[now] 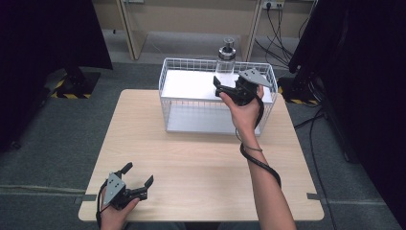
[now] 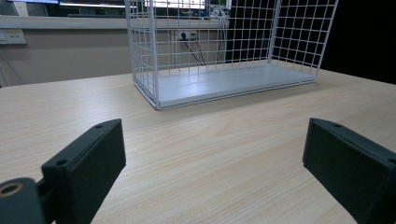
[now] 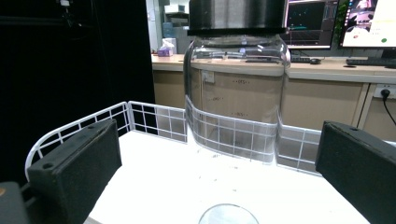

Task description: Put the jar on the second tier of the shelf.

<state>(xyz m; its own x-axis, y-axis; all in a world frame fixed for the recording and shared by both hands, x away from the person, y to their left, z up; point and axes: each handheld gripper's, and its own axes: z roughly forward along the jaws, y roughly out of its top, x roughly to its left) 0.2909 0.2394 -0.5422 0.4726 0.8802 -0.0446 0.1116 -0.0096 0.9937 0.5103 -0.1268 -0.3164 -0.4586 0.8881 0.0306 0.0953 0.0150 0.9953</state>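
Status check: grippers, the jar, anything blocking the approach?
Right gripper open, level with the clear jar, not touching. Jar upright on the wire rack's top shelf. Left gripper open, low over the table. Approach clear.

A pale wooden table point(image 1: 201, 167) is standing on grey carpet point(image 1: 62, 124), with black curtains point(image 1: 43, 33) hanging at both sides. Beige desks point(image 1: 191, 19) are lining the far wall, where monitors point(image 3: 308, 21) are glowing and cables point(image 1: 277, 33) are trailing from sockets.
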